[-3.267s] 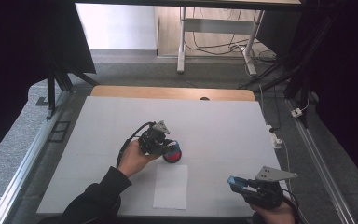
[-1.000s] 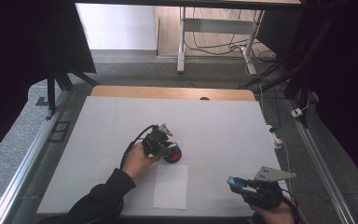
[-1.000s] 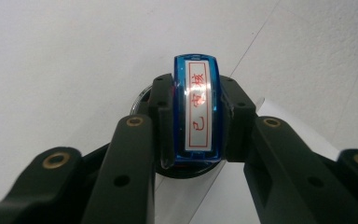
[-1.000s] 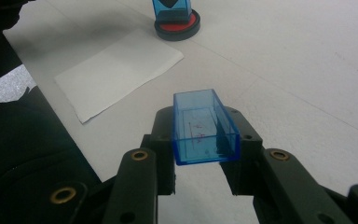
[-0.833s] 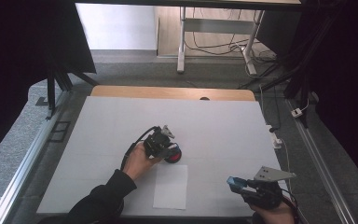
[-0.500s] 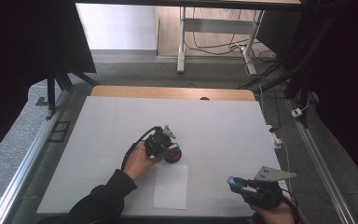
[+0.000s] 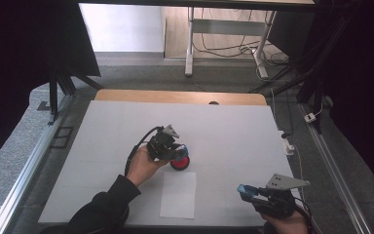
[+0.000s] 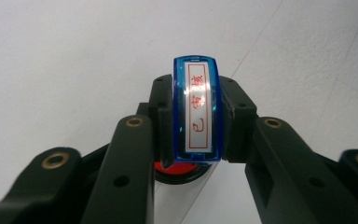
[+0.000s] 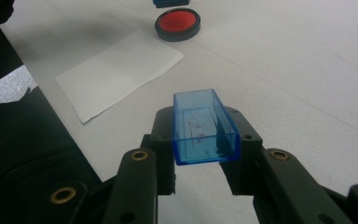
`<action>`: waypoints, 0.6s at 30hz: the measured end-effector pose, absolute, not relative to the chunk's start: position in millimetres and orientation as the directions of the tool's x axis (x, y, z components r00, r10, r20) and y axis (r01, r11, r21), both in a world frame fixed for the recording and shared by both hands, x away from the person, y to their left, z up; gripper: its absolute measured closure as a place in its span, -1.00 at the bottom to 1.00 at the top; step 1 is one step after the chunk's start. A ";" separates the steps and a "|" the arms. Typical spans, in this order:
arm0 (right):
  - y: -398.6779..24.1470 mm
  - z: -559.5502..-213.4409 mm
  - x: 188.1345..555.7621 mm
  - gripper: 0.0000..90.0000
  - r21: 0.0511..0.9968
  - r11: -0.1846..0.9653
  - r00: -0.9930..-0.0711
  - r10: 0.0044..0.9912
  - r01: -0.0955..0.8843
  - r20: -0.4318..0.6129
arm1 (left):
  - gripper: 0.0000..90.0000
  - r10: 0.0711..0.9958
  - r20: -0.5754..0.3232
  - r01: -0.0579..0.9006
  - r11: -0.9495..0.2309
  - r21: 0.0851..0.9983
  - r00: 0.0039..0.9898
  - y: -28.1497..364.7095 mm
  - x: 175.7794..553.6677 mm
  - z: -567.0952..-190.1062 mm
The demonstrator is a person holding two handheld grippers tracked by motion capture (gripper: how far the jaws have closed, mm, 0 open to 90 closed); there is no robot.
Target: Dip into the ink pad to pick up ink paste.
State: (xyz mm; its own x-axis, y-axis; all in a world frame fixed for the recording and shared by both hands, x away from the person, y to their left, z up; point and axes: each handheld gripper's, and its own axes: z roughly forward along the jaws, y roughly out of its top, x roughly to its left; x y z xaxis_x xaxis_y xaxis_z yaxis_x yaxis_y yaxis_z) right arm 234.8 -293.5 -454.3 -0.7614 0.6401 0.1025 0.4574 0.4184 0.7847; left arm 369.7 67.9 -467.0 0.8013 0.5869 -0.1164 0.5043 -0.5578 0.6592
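Left gripper (image 8: 193,140) clenched stamp (image 8: 196,109) over ink pad (image 7: 180,163), right gripper (image 9: 198,154) gripped its cap (image 9: 204,128); paper (image 7: 178,194) unstamped.

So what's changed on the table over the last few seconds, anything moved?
The left gripper, shut on the blue stamp, has edged a little to the right, and hangs right over the red ink pad. The right gripper has kept its place near the table's front edge, shut on the clear blue cap. The white paper sheet and the ink pad lie where they were.
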 end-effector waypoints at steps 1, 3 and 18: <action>-293.5 -454.2 234.8 0.52 0.785 0.418 -0.762 0.640 0.457 0.103 | 0.56 0.587 -0.117 0.506 -0.561 0.655 0.801 67.7 370.2 -468.3; -293.4 -454.1 234.7 0.52 0.784 0.421 -0.761 0.640 0.457 0.101 | 0.56 0.581 -0.122 0.510 -0.572 0.643 0.805 67.2 371.4 -471.7; -293.7 -454.2 234.8 0.52 0.785 0.419 -0.763 0.639 0.457 0.103 | 0.56 0.579 -0.103 0.511 -0.604 0.612 0.808 60.6 372.5 -487.4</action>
